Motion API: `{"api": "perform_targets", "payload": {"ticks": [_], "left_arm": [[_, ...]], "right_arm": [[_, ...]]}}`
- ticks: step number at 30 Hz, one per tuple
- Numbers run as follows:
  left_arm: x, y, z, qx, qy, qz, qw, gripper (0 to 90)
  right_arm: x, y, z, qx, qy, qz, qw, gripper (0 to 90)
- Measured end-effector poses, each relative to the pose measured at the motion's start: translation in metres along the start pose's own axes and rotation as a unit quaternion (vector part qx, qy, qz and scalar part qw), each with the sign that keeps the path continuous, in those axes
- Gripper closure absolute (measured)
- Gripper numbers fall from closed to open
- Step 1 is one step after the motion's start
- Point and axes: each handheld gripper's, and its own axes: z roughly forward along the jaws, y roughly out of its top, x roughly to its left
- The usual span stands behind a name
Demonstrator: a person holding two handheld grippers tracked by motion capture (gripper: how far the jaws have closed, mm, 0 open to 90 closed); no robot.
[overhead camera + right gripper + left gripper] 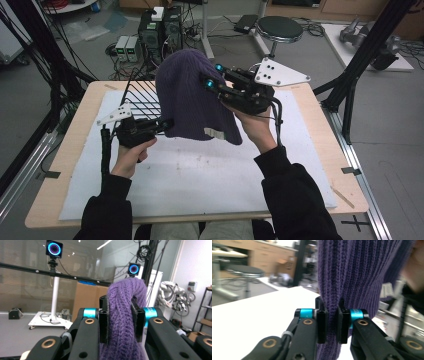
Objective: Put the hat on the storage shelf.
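High view: purple hat (pixel 192 97) held up over the table (pixel 320 120) between two grippers.
Left gripper (pixel 165 123) pinches the hat's near-left hem; right gripper (pixel 212 75) pinches its right side higher up, both clamped on knit.

A purple knitted hat (pixel 192 100) with vertical ribs hangs in the air above the white surface (pixel 200 175), crown up and open rim down. A small pale label sits at its lower edge, facing the person. The knit is bunched and pinched at two places: low on its left edge, and higher up on its right side. It touches nothing beneath it.
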Motion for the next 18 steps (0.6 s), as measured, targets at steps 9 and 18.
{"api": "perform_targets", "payload": {"ticks": [9, 18], "left_arm": [[0.0, 0.004, -0.007, -0.005, 0.023, 0.006, 0.9997, 84.1], [0.008, 0.015, -0.021, -0.018, 0.045, 0.011, 0.9988, 84.1]], "right_arm": [[-0.008, -0.005, -0.005, 0.006, -0.015, 0.012, 0.9998, 74.8], [-0.014, -0.005, 0.009, 0.005, -0.016, 0.017, 0.9997, 74.9]]}}
